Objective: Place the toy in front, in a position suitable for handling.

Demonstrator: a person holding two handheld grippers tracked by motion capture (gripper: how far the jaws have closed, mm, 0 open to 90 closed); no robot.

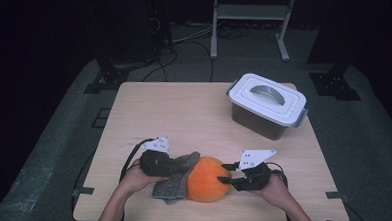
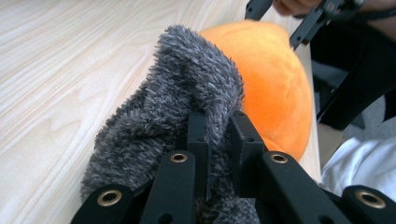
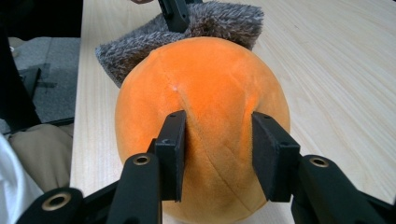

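Note:
An orange plush ball [image 1: 208, 180] lies near the table's front edge, with a grey fuzzy cloth [image 1: 173, 187] bunched against its left side. My left gripper [image 1: 181, 166] comes in from the left. In the left gripper view, the left gripper [image 2: 219, 123] is shut on a raised fold of the grey cloth [image 2: 177, 84], and the orange ball [image 2: 275, 79] sits just behind. My right gripper [image 1: 225, 173] meets the ball from the right. In the right gripper view, the right gripper [image 3: 219, 126] has both pads pressed into the orange ball [image 3: 201, 70], creasing the plush between them.
A grey bin with a white handled lid [image 1: 267, 104] stands at the table's back right. The light wooden table [image 1: 184, 110] has bare room at the back left and middle. A white rack's legs [image 1: 250, 23] and cables lie on the floor beyond.

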